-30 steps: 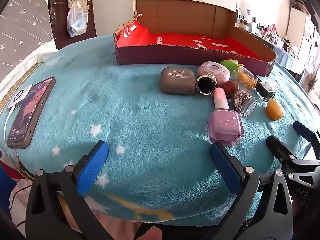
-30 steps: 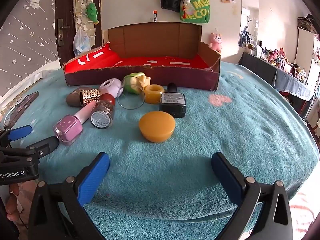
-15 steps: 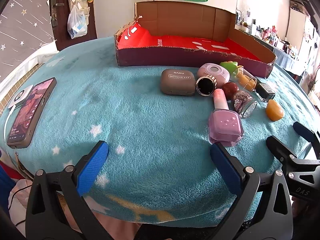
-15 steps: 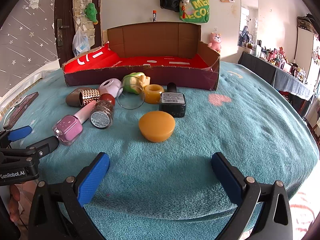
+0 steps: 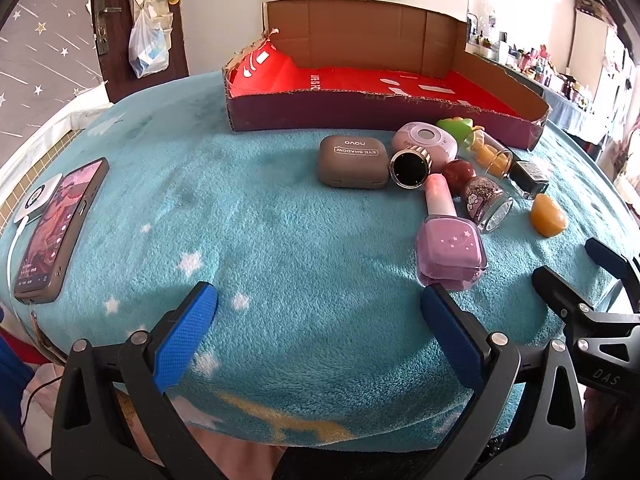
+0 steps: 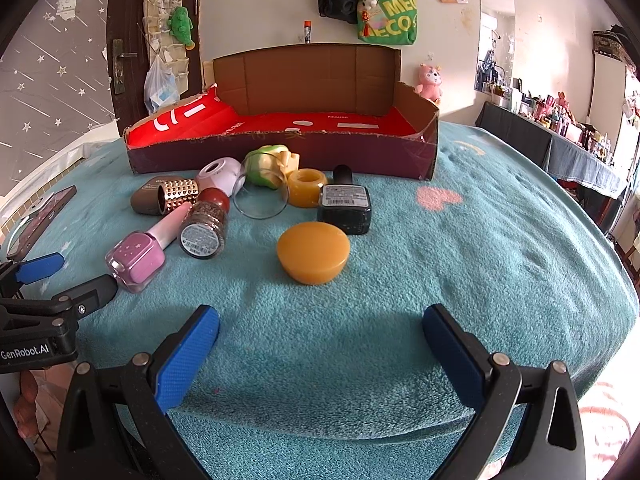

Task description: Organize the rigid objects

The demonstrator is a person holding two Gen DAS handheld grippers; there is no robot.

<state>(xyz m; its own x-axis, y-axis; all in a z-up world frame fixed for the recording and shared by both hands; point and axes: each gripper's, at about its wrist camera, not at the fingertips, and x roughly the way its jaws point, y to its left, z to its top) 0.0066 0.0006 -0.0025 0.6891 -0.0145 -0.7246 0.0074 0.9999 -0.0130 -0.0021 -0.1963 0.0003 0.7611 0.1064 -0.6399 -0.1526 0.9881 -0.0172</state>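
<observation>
A cluster of small items lies on the teal blanket in front of a cardboard box [image 5: 400, 108] [image 6: 280, 152] with a red lining. It holds a pink nail polish bottle [image 5: 448, 244] [image 6: 140, 256], a grey eye-shadow case [image 5: 354, 156], a glitter jar [image 6: 204, 228], a dark bottle [image 6: 346, 204], an orange dome [image 6: 314, 252] and a glass cup [image 6: 260, 200]. My left gripper [image 5: 320, 332] is open and empty, near the pink bottle. My right gripper [image 6: 320, 344] is open and empty, in front of the orange dome.
A phone [image 5: 60, 232] on a charger lies at the blanket's left edge. The blanket's front edge curves just under both grippers. A door and hung bags stand behind the box. A cluttered side table [image 6: 560, 144] is at far right.
Both grippers have stayed nearly still; the views shift only slightly. No object has moved.
</observation>
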